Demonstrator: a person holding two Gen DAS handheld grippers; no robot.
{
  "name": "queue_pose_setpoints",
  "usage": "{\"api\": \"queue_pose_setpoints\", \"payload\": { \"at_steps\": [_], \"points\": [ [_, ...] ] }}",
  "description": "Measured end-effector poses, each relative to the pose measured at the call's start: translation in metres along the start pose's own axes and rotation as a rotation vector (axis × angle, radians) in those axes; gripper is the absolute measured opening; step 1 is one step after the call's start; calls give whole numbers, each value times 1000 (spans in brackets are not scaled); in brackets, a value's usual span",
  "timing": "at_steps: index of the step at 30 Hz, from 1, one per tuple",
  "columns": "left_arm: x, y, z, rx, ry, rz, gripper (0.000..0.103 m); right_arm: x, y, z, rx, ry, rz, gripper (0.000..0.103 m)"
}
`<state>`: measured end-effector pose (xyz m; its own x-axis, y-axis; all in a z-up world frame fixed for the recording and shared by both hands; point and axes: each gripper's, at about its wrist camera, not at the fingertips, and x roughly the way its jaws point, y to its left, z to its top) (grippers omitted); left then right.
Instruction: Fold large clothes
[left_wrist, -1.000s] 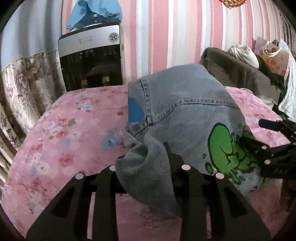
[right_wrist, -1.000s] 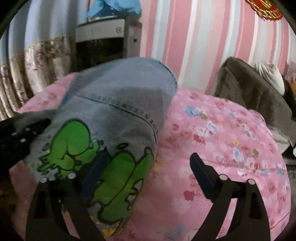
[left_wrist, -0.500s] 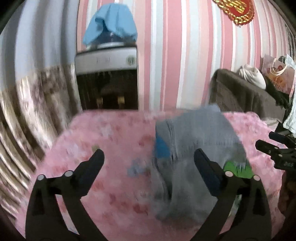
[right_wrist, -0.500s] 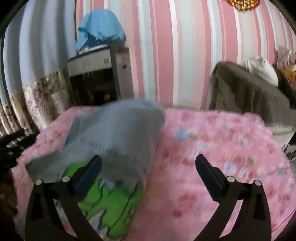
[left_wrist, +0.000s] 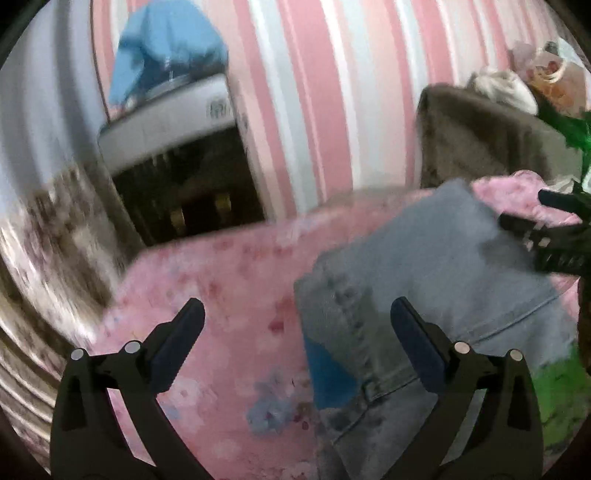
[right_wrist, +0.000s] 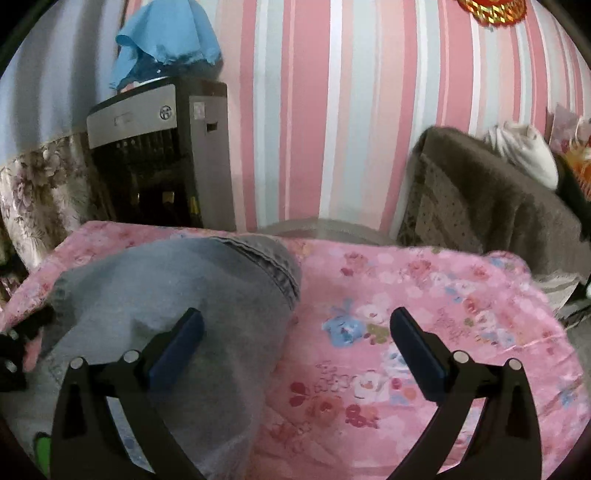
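Folded grey denim jeans (left_wrist: 436, 280) with a green print (left_wrist: 554, 398) lie on the pink floral bedspread (left_wrist: 229, 295). My left gripper (left_wrist: 295, 328) is open and empty, above the jeans' left edge; this view is blurred. My right gripper (right_wrist: 295, 332) is open and empty, over the right edge of the jeans (right_wrist: 177, 295). The right gripper also shows at the right of the left wrist view (left_wrist: 554, 236). The left gripper shows as a dark shape at the left edge of the right wrist view (right_wrist: 18, 354).
A grey appliance (right_wrist: 155, 155) with a blue cloth (right_wrist: 166, 40) on top stands behind the bed at left. A brown covered sofa (right_wrist: 491, 206) with a white bundle (right_wrist: 524, 151) stands at right. A striped pink wall is behind.
My left gripper let go of the jeans fold and opened. Both grippers pulled back and rose from the jeans, which now lie flat on the bed.
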<state>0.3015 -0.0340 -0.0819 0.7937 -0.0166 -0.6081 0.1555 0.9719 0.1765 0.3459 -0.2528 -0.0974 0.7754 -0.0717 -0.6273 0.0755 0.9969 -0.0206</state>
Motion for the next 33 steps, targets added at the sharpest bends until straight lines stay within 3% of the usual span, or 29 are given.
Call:
{"api": "queue_pose_setpoints", "payload": {
  "at_steps": [5, 9, 12, 18, 22, 26, 33],
  "points": [
    [22, 17, -31, -148, 43, -62, 100, 26, 8, -6, -24, 62, -22, 101],
    [27, 15, -34, -147, 52, -43, 100, 46, 17, -11, -52, 137, -34, 100],
    [31, 17, -35, -162, 71, -61, 100, 45, 18, -13, -54, 137, -34, 100],
    [10, 22, -20, -122, 19, -49, 98, -11, 5, -7, 12, 52, -29, 100],
    [-3, 36, 0, -132, -29, -33, 99, -63, 9, -27, 6, 2, 14, 100],
    [26, 43, 10, -116, 26, -14, 98, -94, 18, -59, -25, 6, 25, 100],
    [66, 32, -3, -83, 120, 26, 99, -87, 21, -86, -70, 50, 1, 101]
  ]
}}
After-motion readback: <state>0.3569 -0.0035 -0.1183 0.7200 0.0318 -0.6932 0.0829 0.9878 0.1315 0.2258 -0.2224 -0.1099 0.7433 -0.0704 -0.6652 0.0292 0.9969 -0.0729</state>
